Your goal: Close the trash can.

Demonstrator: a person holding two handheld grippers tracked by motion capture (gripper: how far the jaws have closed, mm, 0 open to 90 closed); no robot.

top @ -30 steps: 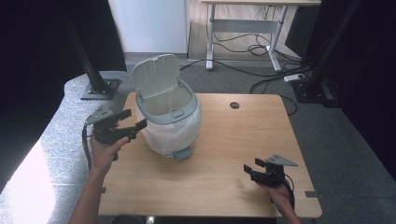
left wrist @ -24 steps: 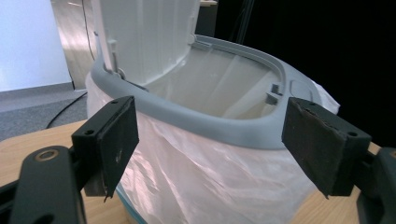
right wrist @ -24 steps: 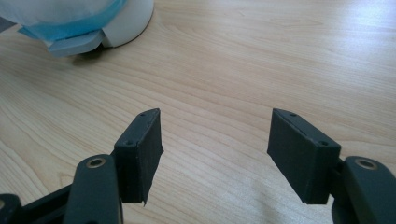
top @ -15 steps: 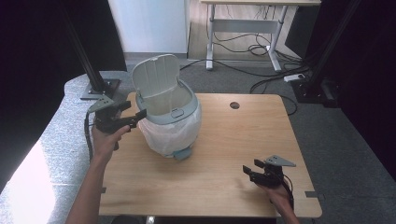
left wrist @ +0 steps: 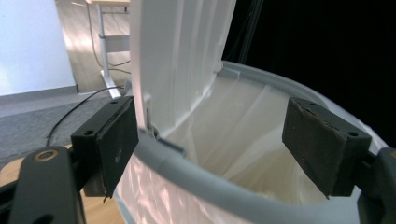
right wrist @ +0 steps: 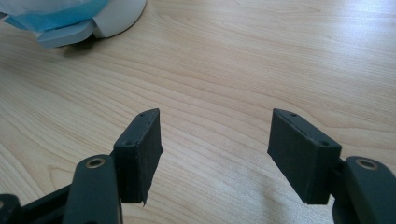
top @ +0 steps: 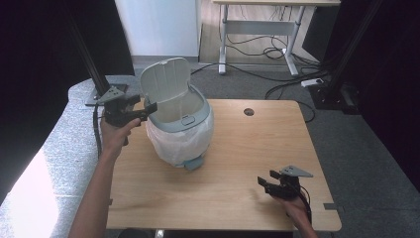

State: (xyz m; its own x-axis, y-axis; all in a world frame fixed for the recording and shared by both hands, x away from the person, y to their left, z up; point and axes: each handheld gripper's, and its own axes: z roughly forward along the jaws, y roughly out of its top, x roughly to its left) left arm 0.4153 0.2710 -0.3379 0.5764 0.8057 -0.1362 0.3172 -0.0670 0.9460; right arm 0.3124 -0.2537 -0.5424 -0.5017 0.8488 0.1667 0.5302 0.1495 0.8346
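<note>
At frame centre-left, bin [top: 181, 126] with lid [top: 165, 84] up; left gripper [top: 141, 111] fingers wide astride rim, probably to grasp. Lower right, right gripper [top: 267, 182] wide, idle over worktop [top: 247, 144].

The high view is bright in the middle and very dark at the left and right edges. A strong white patch of light glares at the lower left of the frame. The table [top: 237, 163] is evenly lit, with a soft shadow under the bin [top: 179, 126]. In the left gripper view the close black pads [left wrist: 116, 140] look a bit blurry, and the upper right is black. In the right gripper view the wood [right wrist: 261, 65] is bright and sharp, with pale shine at the top.
</note>
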